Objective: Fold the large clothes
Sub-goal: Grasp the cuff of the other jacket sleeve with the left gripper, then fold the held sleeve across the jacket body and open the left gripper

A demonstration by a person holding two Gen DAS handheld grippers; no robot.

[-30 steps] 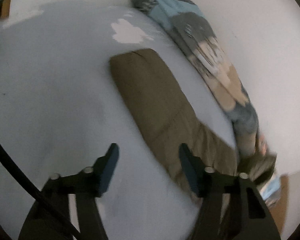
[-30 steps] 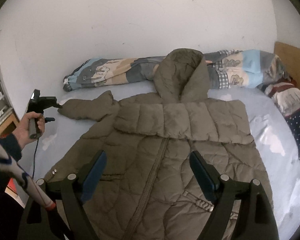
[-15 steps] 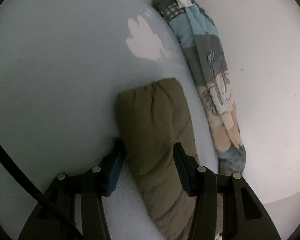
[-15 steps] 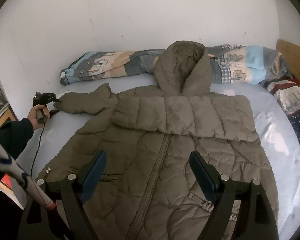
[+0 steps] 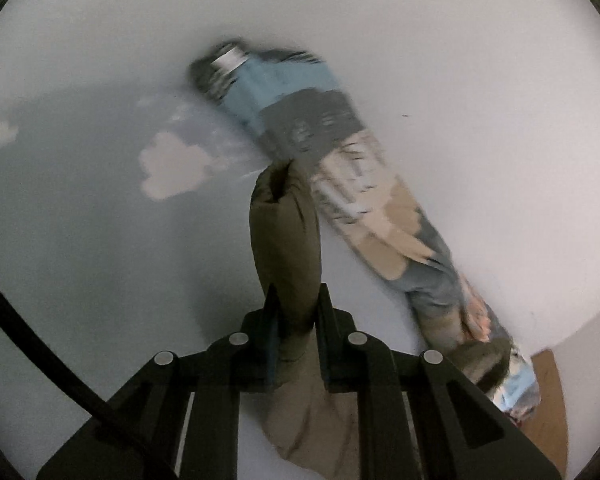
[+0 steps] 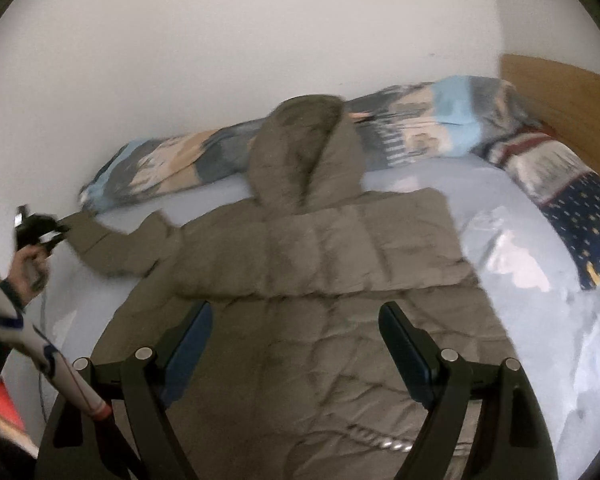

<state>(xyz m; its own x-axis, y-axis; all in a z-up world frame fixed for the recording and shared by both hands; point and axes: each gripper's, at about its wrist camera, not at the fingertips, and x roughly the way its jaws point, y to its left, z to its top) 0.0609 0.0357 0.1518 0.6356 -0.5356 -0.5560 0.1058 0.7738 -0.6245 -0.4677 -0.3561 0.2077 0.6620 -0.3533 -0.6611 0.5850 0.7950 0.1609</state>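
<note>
An olive quilted hooded jacket (image 6: 312, 280) lies flat, front up, on a light blue bed sheet (image 6: 532, 320), hood (image 6: 304, 156) toward the wall. My left gripper (image 5: 294, 308) is shut on the end of the jacket's sleeve (image 5: 286, 236) and holds it lifted off the sheet; it shows in the right wrist view (image 6: 46, 230) at the far left, with the sleeve (image 6: 112, 248) stretched out from the body. My right gripper (image 6: 294, 344) is open and empty, hovering above the jacket's lower front.
A rolled patterned blanket (image 6: 412, 128) lies along the white wall behind the hood and shows in the left wrist view (image 5: 340, 168). A dark star-print pillow (image 6: 572, 200) and a wooden headboard (image 6: 564, 92) are at the right. The bed's left edge is near my left hand.
My left gripper has closed on the sleeve end and lifted it, pulling the sleeve out to the left. My right gripper has stayed open above the jacket, tilting slightly closer.
</note>
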